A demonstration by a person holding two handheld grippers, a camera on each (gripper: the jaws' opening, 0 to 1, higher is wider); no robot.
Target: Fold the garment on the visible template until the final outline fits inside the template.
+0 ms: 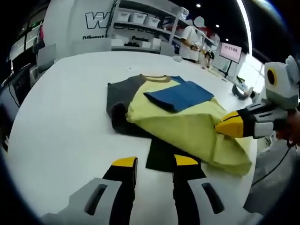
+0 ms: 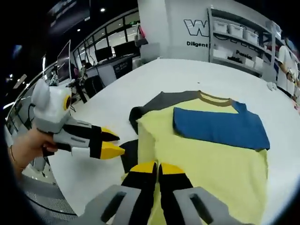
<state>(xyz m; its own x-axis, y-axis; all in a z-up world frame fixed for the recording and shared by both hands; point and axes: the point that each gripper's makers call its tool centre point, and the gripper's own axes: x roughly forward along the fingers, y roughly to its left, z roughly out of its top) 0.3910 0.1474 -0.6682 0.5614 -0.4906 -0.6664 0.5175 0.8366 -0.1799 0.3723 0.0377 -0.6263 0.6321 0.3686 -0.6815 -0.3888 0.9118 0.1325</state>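
White round table [image 1: 70, 122] in a shelved showroom

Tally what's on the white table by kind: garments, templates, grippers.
Garment: 1 (yellow body, grey sleeve, blue sleeve folded across)
Black template: 1, mostly under the garment
Grippers: 2, left gripper open over the template, right gripper shut on the garment's hem
Total: 4

The garment [image 1: 187, 124] is soft matt cloth, yellow in the body with a blue sleeve folded over it and a dark grey sleeve. It lies on a smooth white table [image 1: 70, 117] with a faint sheen. Under it the template [image 1: 161, 157] looks flat, black and matt. Both the left gripper [image 1: 154, 164] and right gripper [image 2: 157, 168] have hard grey plastic bodies, with matt black jaws and smooth yellow tips.
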